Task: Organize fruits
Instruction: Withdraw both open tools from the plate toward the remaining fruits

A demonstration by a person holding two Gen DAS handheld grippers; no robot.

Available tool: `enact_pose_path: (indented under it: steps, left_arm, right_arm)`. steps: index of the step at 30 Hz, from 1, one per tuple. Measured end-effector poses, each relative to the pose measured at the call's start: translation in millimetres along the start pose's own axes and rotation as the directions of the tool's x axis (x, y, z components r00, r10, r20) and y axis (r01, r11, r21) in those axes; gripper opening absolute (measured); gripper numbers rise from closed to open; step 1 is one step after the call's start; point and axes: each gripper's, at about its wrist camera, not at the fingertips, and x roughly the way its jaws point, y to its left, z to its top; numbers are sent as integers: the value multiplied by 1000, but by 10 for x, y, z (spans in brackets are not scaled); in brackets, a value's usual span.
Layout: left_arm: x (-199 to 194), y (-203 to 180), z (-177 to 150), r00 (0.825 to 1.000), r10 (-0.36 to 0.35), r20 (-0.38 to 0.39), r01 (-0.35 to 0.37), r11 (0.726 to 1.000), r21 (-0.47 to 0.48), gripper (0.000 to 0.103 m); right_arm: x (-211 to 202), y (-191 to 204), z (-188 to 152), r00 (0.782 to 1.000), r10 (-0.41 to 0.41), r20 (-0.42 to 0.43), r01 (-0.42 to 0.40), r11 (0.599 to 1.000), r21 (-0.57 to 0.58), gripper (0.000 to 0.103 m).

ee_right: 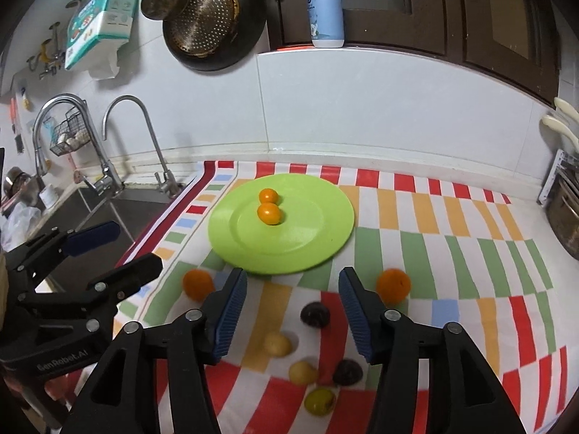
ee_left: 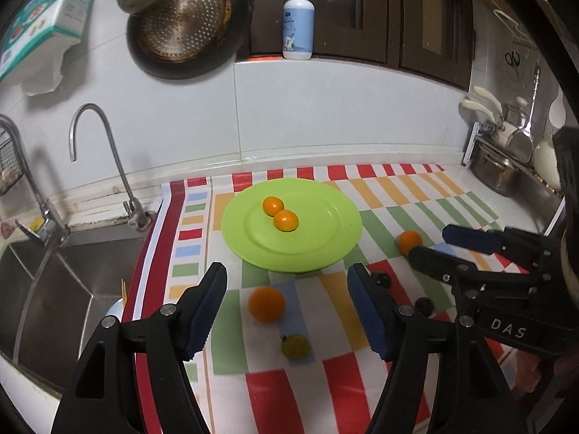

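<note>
Both grippers, left gripper [ee_left: 287,311] and right gripper [ee_right: 293,311], hang released and empty short of the green plate [ee_right: 224,238], where I've paired two small oranges [ee_right: 269,214], leaving loose fruit below.

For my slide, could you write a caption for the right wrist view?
Two orange fruits on green plate; open right hand-held gripper above scattered fruit on striped cloth.

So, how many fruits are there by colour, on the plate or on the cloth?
Orange: 4, of which 2 on the green plate at and, and 2 on the cloth
Dark purple: 2
Yellow: 2
Yellow-green: 1
Total: 9
</note>
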Motion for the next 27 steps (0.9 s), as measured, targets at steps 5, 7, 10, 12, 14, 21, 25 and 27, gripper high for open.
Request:
enact_pose_path:
  steps: [5,7,10,12,14,21,25,27]
  left_arm:
    - [-209,-57,-134,999,37,33,-38,999,25,73]
    - [-263,-68,-204,998,47,42,-48,998,31,75]
    - [-315,-68,-310,997,52,50,-54,998,31,76]
    - [-326,-82,-366,997,52,53,-54,998,33,76]
    - [-312,-81,-422,998,44,51,-45,999,27,76]
    - [-236,-118,-588,998,36,51,-39,998,54,76]
    - [-133,-139,-692,999,37,27,-40,996,84,76]
    - [-91,-151,-755,999,33,20,-35,995,95,76]
  right_arm:
    - [-133,27,-150,1000,-7,6,7,1000,17,54]
    - [-172,23,-212,1000,-12,7,12,1000,24,54]
    - [-227,4,-310,999,-38,12,38,999,39,54]
    - [-260,-8,-380,998,-53,17,52,997,53,54]
    - [-275,-17,-454,998,-68,17,67,995,69,54]
    - [-183,-85,-733,995,-92,-39,96,987,128,54]
    - [-142,-103,-878,991,-117,-69,125,984,128,54]
    - [-141,-98,-958,986,-153,-72,160,981,109,54]
